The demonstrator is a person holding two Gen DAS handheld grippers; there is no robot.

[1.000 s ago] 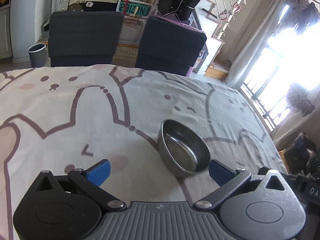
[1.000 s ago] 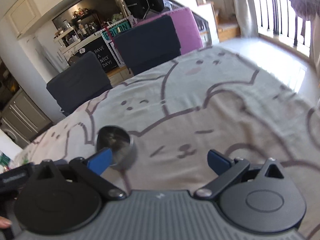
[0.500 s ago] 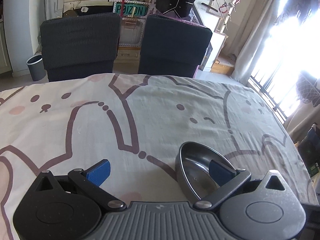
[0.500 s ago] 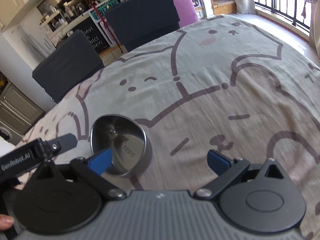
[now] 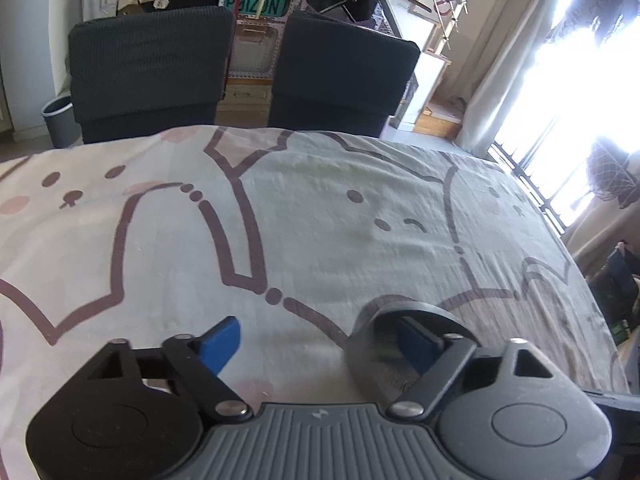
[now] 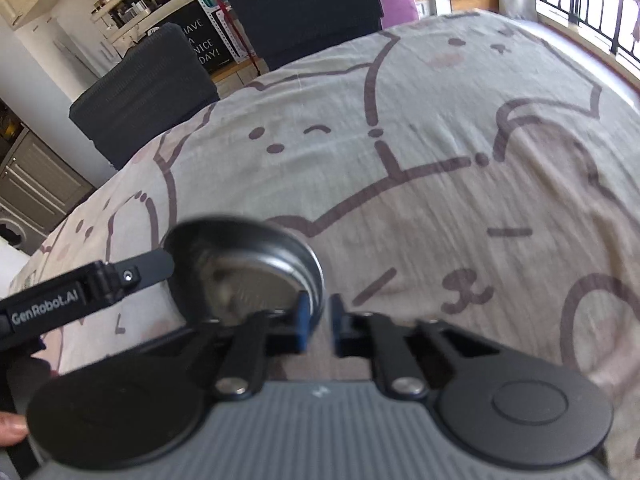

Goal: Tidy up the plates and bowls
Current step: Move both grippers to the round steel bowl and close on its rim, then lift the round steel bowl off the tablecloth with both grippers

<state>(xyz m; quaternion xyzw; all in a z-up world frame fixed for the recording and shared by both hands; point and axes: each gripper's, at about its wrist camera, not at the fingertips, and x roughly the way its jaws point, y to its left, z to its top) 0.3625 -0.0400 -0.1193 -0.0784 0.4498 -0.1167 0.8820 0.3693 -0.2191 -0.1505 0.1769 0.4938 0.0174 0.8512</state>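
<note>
On the bench (image 6: 460, 128), under its bunny-print cloth (image 5: 320, 220), sits a steel bowl (image 6: 248, 276). At six o'clock, the right tool (image 6: 318, 326) pinches the bowl's near rim. The left tool (image 5: 320, 340) is closing, one finger inside the bowl, not squeezing.

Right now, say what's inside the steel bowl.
The bowl holds only pads: right gripper clamps the rim; left gripper, closing, has one pad inside. Floor beneath them hidden.
</note>
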